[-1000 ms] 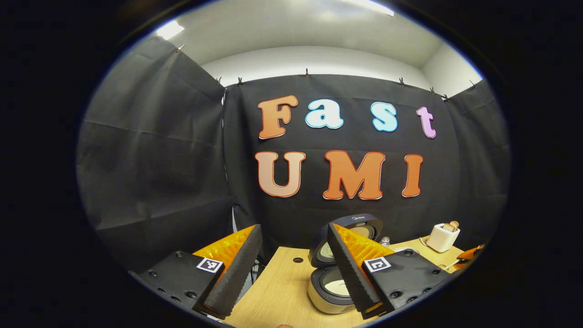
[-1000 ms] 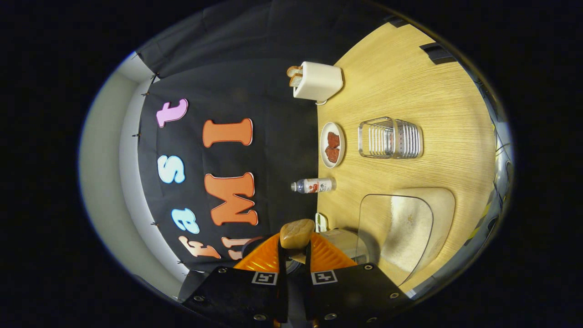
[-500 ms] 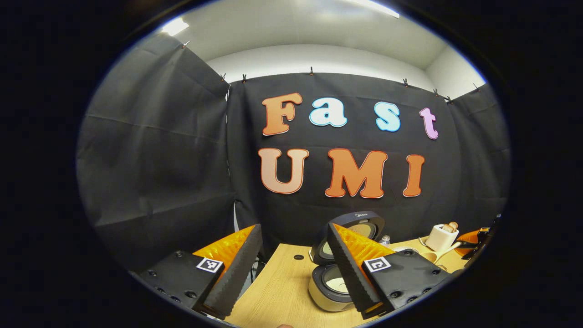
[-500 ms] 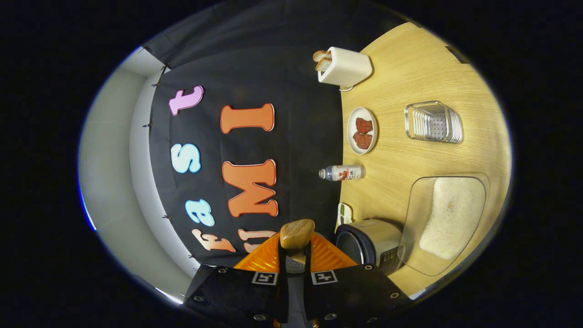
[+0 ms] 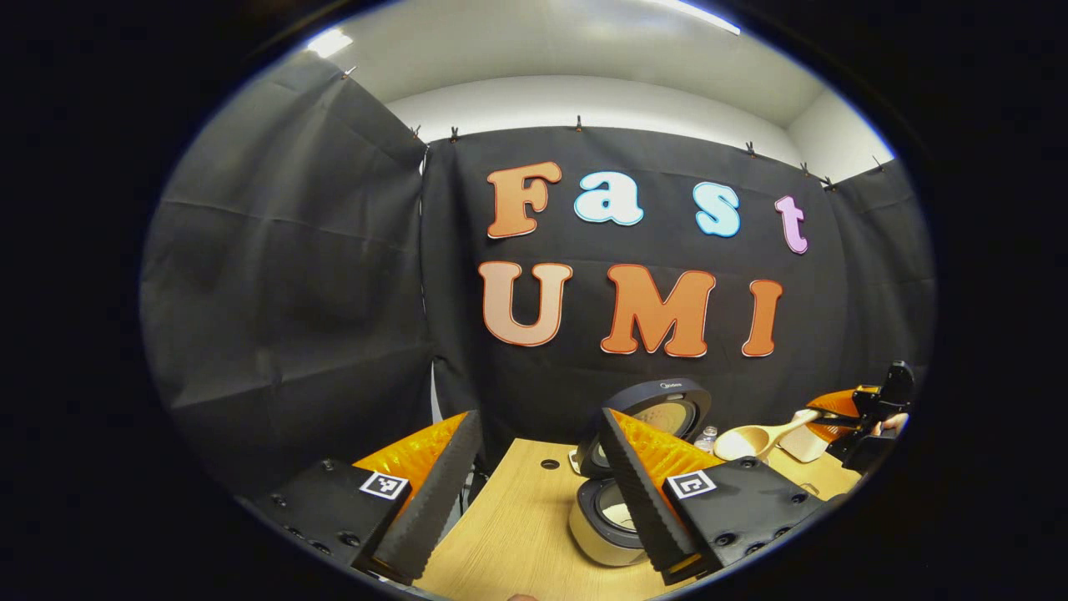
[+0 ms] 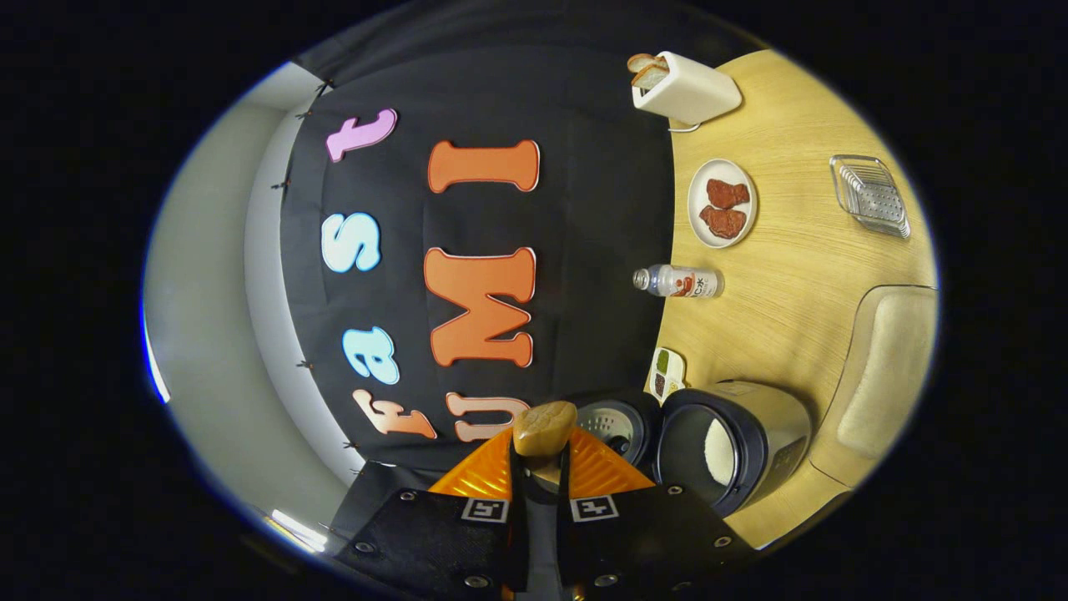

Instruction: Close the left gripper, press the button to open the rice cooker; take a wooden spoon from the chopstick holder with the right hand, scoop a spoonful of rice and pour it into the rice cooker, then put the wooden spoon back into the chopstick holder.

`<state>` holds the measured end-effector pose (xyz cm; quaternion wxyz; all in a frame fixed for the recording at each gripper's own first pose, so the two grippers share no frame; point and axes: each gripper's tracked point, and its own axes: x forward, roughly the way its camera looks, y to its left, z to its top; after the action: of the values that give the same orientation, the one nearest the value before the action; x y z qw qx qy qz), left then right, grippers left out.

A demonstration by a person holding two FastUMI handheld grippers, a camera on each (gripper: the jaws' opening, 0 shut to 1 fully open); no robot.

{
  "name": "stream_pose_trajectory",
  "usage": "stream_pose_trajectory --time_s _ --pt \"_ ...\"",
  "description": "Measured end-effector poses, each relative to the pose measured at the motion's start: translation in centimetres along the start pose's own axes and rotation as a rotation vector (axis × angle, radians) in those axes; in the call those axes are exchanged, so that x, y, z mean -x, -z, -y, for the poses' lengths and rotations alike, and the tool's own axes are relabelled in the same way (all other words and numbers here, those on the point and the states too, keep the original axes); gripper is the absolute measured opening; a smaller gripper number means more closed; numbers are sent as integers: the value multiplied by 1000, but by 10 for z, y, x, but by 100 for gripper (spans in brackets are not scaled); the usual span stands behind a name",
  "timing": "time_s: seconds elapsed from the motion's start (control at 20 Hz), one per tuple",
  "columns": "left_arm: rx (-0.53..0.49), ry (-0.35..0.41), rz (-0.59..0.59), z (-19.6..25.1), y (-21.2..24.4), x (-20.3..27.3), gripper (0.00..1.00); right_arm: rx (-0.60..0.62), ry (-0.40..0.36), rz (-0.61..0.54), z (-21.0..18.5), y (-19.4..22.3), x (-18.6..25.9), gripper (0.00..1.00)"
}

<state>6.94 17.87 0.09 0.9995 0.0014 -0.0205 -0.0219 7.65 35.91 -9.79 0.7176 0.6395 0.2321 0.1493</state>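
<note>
- Right gripper (image 6: 541, 467): fingers pinching the wooden spoon (image 6: 544, 427), handle running forward along them.
- Rice cooker (image 6: 734, 442), lid up, sits just right of those fingers on the counter (image 6: 793, 275).
- From the left gripper view, bowl leads toward the cooker.
- Left gripper (image 5: 534, 492): fingers spread, empty.

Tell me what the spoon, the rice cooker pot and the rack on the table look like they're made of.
Wooden spoon: pale, matte wood, judging by its warm tan tone.
Rice cooker: cream body, probably plastic, with a dark glossy rim and lid; the inner pot's material can't be told.
Rack: shiny silvery wire and perforated sheet, likely stainless steel.
Table: light wood-grain surface, possibly laminate.
</note>
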Motion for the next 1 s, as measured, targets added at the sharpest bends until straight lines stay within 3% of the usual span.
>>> stream_pose_trajectory --time_s 0.25,0.45,0.5,1.0 --pt "-6 -10 -16 -8 8 -5 94 74 24 -23 -4 15 -39 13" --pt "2 -19 -25 -16 13 -11 94 240 41 -6 -9 19 -56 13" --pt "1 -24 -26 -19 13 -12 99 272 46 -7 -11 22 -57 13" --pt "2 -38 -32 -26 19 -21 94 447 52 9 -16 27 -65 13"
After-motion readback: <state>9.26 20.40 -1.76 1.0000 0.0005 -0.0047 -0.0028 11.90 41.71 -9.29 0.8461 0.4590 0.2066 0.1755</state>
